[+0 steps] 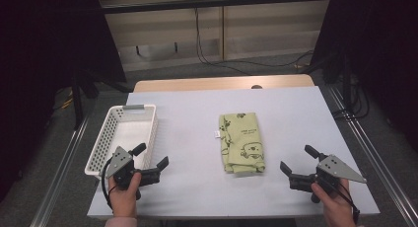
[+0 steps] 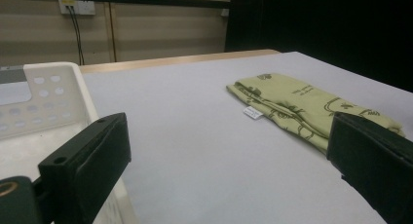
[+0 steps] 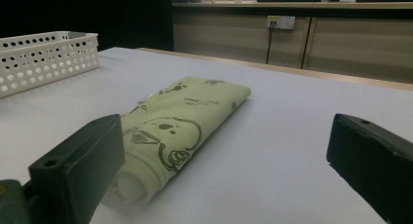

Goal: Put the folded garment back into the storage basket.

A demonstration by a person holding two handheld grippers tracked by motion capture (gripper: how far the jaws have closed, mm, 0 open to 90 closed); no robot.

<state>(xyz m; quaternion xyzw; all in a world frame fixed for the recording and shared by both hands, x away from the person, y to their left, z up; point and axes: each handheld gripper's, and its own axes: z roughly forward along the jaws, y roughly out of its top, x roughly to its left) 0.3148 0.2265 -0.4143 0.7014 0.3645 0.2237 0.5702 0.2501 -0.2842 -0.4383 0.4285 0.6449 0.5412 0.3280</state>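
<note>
The folded green printed cloth (image 1: 241,142) lies between both grippers, ahead of them. The left gripper (image 1: 151,159) and right gripper (image 1: 297,161) stand spread wide, holding nothing. A white perforated basket (image 1: 148,119), seemingly empty, sits just beside the left one.

My high view looks forward and down over the whole counter (image 1: 197,187). My left gripper view and right gripper view sit low, near the surface, each facing inward; both share the folded green cloth (image 2: 311,107) and the white basket (image 3: 46,56).
</note>
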